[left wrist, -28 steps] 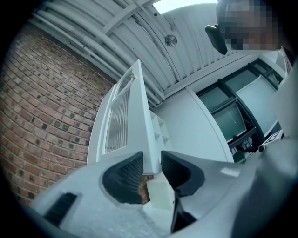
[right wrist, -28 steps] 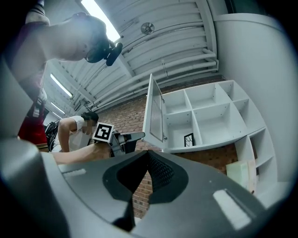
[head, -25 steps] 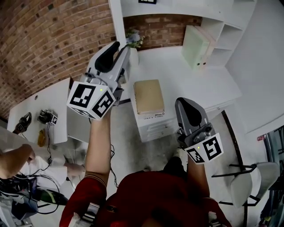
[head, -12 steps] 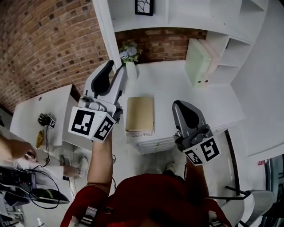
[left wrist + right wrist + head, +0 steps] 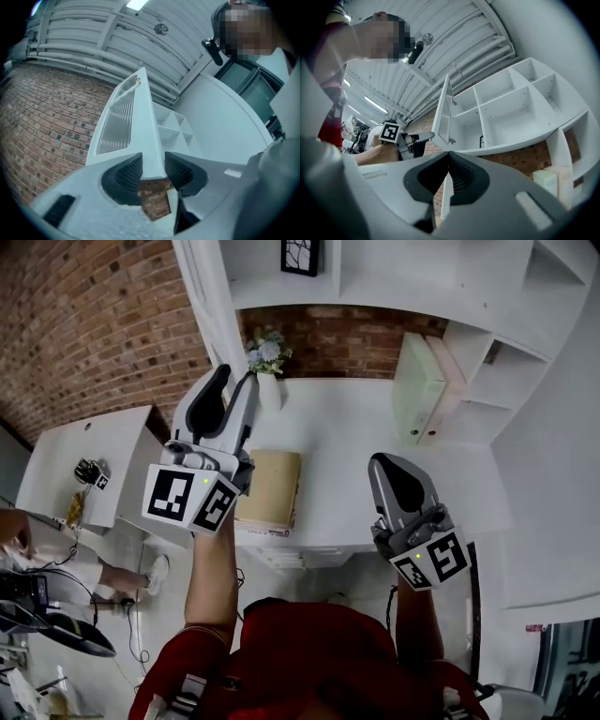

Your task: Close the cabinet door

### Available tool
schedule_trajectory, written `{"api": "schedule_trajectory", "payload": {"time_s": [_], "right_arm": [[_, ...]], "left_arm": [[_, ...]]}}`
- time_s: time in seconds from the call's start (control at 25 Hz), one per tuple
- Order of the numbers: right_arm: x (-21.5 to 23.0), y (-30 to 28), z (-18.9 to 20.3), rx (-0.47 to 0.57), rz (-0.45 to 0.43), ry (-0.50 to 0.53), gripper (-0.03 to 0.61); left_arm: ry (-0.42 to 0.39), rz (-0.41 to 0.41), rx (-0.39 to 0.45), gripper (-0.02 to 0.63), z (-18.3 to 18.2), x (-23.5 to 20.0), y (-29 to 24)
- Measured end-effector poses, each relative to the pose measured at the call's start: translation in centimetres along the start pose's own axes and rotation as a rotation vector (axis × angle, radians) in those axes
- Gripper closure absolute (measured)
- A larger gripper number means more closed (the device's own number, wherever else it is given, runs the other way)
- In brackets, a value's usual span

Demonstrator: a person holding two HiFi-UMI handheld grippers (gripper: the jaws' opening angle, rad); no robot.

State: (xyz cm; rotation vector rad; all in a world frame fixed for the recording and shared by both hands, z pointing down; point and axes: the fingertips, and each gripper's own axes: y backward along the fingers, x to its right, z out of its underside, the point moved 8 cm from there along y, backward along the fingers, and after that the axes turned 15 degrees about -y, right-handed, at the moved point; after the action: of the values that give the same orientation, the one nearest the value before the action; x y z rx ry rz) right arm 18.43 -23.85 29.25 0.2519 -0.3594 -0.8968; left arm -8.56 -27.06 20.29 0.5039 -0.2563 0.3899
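The white cabinet door point(image 5: 202, 296) with its ribbed glass pane point(image 5: 117, 122) stands open at the left end of the wall shelf unit point(image 5: 506, 112). From the right gripper view the door point(image 5: 443, 108) swings out towards me. My left gripper point(image 5: 230, 381) is raised at the door's lower corner. Its jaws are opening, and in the left gripper view point(image 5: 153, 164) the door's edge stands between the two fingers; I cannot tell whether the pads touch it. My right gripper point(image 5: 389, 470) hangs lower over the desk, shut and empty, its pads meeting point(image 5: 449, 161).
Under the shelves a white desk point(image 5: 347, 437) holds a flower vase point(image 5: 265, 367), a brown box point(image 5: 270, 486) and pale green files point(image 5: 417, 395). A framed picture point(image 5: 300, 254) stands in the shelf unit. A low white table point(image 5: 112, 451) and another person's hand point(image 5: 14, 526) are at left.
I have come closer to the desk. Both grippers moved forward over it, and the left one now reaches the open door's lower corner.
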Motion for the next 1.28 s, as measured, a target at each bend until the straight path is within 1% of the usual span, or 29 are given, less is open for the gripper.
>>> {"api": "schedule_trajectory", "payload": {"time_s": [0.16, 0.28, 0.36, 0.44, 0.48, 0.6, 0.68, 0.76, 0.88, 0.92, 1.0, 1.12, 1.28], "right_arm": [[2.5, 1.4, -0.8, 0.003, 0.012, -0.014, 0.563], [3.8, 1.9, -0.7, 0.008, 0.027, -0.025, 0.563], [4.5, 1.8, -0.6, 0.007, 0.036, -0.017, 0.563], [5.1, 1.6, -0.5, 0.008, 0.054, -0.012, 0.563], [5.4, 1.5, -0.4, 0.005, 0.063, -0.009, 0.563], [6.1, 1.4, -0.4, -0.018, 0.088, 0.027, 0.563], [6.9, 1.4, -0.7, -0.014, 0.120, 0.037, 0.563], [7.8, 1.1, -0.7, -0.002, 0.149, 0.020, 0.563], [8.8, 0.4, 0.1, -0.013, 0.166, 0.005, 0.563], [8.9, 0.1, 0.4, -0.017, 0.166, 0.002, 0.563], [9.2, -0.6, 0.6, -0.021, 0.162, -0.001, 0.563], [9.3, -1.8, 0.9, -0.025, 0.152, 0.007, 0.563], [9.7, -2.8, 1.4, -0.035, 0.145, 0.024, 0.563]], "left_arm": [[-0.015, -0.001, -0.024, 0.468, 0.3, 1.4, -2.4], [-0.030, 0.031, -0.046, 0.466, 1.0, 2.3, -4.3], [-0.036, 0.055, -0.043, 0.465, 1.4, 2.6, -5.5], [-0.021, 0.074, -0.025, 0.470, 2.0, 2.6, -6.6], [-0.007, 0.079, -0.014, 0.494, 2.4, 2.5, -7.2], [0.034, 0.084, 0.008, 0.513, 3.9, 2.0, -9.0], [0.047, 0.090, 0.001, 0.522, 4.9, 1.5, -10.6], [0.044, 0.095, -0.021, 0.536, 5.8, 1.1, -12.1], [0.035, 0.074, -0.042, 0.550, 6.9, 0.4, -13.4], [0.034, 0.065, -0.044, 0.610, 7.1, 0.2, -13.6], [0.027, 0.062, -0.053, 0.607, 7.4, -0.1, -14.2], [-0.011, 0.061, -0.086, 0.609, 7.6, -0.2, -15.7], [-0.026, 0.039, -0.090, 0.614, 8.6, -0.2, -17.2]]}}
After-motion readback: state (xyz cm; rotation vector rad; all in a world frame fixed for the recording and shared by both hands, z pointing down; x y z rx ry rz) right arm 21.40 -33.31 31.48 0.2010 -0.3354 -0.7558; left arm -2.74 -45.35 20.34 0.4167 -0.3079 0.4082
